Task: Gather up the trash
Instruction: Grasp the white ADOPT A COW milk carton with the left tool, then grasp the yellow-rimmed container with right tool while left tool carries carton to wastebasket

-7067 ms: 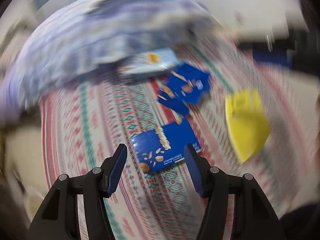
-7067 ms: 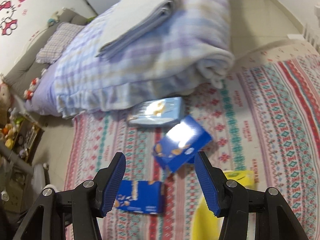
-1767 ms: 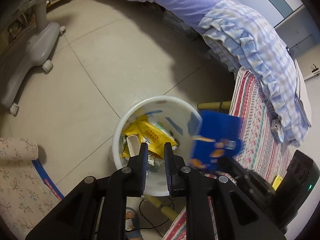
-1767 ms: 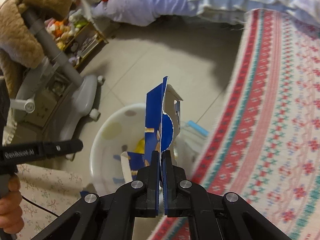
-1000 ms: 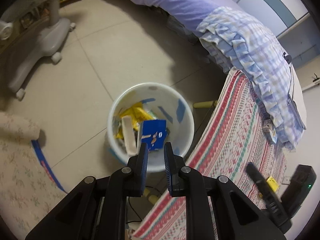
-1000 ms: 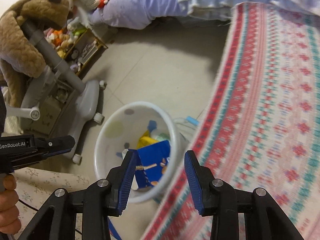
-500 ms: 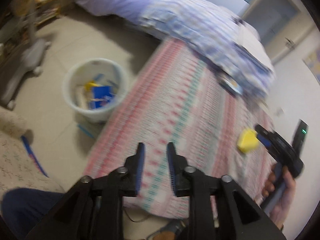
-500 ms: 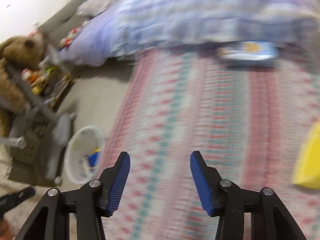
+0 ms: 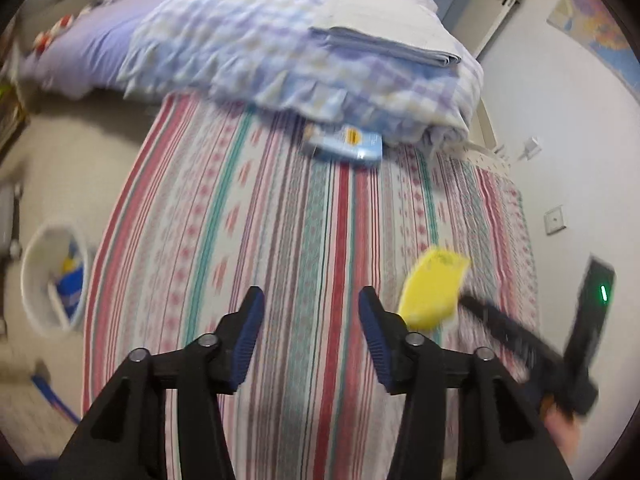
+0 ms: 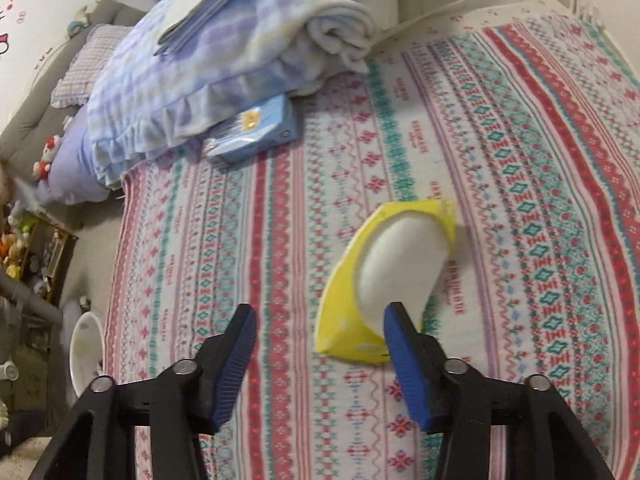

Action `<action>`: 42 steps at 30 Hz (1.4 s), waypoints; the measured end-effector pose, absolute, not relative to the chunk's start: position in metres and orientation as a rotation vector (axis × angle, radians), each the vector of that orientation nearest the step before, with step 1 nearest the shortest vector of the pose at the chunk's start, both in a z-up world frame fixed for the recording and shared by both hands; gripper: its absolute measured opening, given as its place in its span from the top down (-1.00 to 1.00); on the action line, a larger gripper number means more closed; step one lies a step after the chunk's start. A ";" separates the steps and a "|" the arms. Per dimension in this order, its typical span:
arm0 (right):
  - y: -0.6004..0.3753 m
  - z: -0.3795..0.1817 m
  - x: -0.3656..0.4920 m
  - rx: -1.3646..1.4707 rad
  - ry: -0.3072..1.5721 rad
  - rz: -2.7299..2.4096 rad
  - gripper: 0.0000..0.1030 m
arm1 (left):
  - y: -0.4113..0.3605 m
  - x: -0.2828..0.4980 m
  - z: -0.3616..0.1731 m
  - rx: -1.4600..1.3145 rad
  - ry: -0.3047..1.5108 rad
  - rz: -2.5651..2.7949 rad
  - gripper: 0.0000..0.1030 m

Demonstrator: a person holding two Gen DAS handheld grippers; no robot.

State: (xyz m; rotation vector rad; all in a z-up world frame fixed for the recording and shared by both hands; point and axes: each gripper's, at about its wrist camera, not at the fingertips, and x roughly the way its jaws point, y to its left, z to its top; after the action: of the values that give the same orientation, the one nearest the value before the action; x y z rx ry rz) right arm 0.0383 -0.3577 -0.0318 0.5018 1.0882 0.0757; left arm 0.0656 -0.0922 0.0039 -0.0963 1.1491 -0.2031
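A: Any lettering you can make out?
B: None. The red writing woven into the rug (image 10: 400, 184) is too blurred, and so is the print on the light blue box (image 10: 256, 130) beside the blanket (image 10: 224, 60).

Quilt (image 10: 224, 60) partly hides the light-blue packet (image 10: 252, 128).

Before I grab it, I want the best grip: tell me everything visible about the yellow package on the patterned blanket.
The flat yellow cardboard package is roughly triangular, with a white bulging curved blister on top. It lies flat on the striped patterned blanket, apart from other items, just ahead of the right gripper, whose blue fingers stand open, not touching it.
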 end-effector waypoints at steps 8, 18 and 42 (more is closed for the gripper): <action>-0.358 -0.058 0.058 0.465 1.160 0.015 -0.32 | -0.147 0.184 -0.032 0.166 1.081 -0.230 -0.30; -0.364 -0.061 0.060 0.488 1.198 0.006 -0.32 | -0.240 0.244 -0.087 0.773 1.025 -0.567 -0.56; -0.387 -0.066 0.052 0.508 1.218 -0.014 -0.32 | -0.169 0.230 -0.113 0.665 1.118 -0.543 -0.36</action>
State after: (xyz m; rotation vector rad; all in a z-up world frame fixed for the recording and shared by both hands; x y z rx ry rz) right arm 0.0522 -0.3874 -0.0662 0.5078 1.2183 -0.0141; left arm 0.2303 -0.1688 -0.1129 0.6653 1.1183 -0.5434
